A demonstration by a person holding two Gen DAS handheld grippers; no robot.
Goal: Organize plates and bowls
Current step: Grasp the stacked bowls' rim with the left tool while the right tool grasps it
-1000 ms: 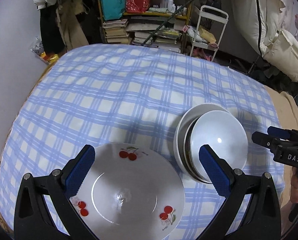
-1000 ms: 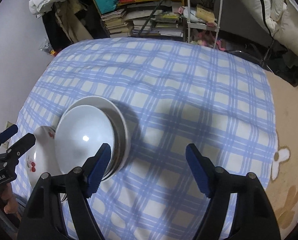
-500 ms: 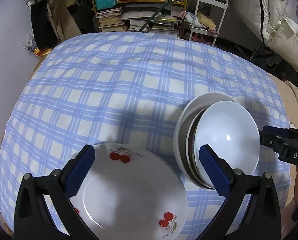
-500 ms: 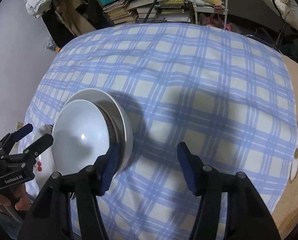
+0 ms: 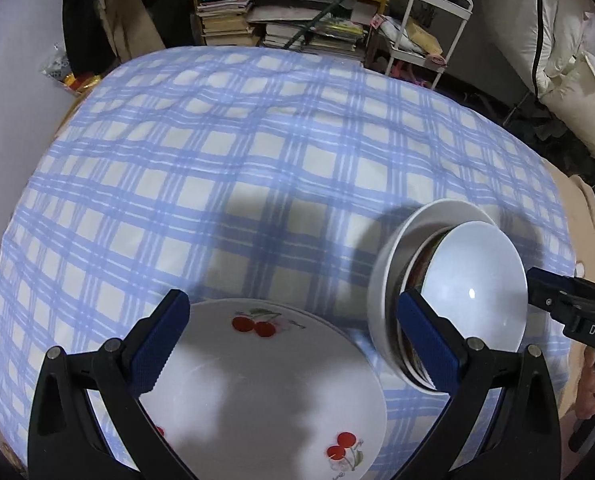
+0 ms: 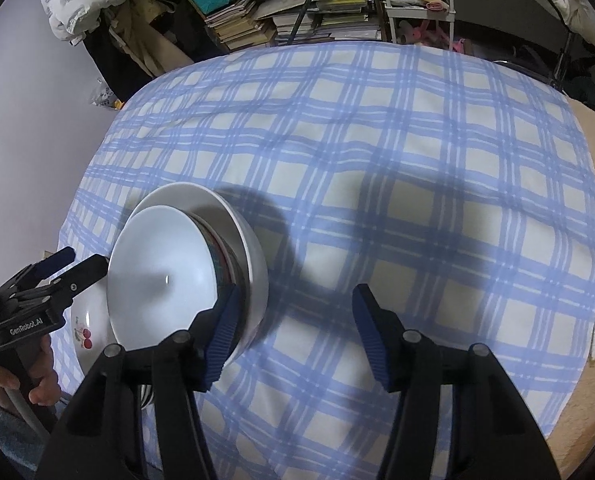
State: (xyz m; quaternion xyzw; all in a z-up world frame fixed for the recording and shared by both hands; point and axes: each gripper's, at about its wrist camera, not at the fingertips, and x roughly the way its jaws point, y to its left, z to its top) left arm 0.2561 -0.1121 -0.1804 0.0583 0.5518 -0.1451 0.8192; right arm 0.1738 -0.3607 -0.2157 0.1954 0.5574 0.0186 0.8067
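White cherry-print plate (image 5: 257, 392) beside nested bowl stack (image 5: 449, 292); left tongs (image 5: 293, 344), right tongs (image 6: 293, 332) both agape, empty.

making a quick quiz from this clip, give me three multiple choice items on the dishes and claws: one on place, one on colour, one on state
1. In the left wrist view, where does the bowl stack sit relative to the cherry plate?
A. to its right
B. on top of it
C. far behind it, at the cloth's far edge

2. What colour is the fruit print on the plate?
A. blue
B. red
C. yellow

3. What is the left claw doing?
A. clamped on a bowl
C. gripping the checked cloth
B. open above the plate, holding nothing

Answers:
1 A: the stack stands on the cloth just right of the plate.
2 B: red cherries show near its rim.
3 B: its blue pads stand wide apart with the plate below them, pressing on nothing.
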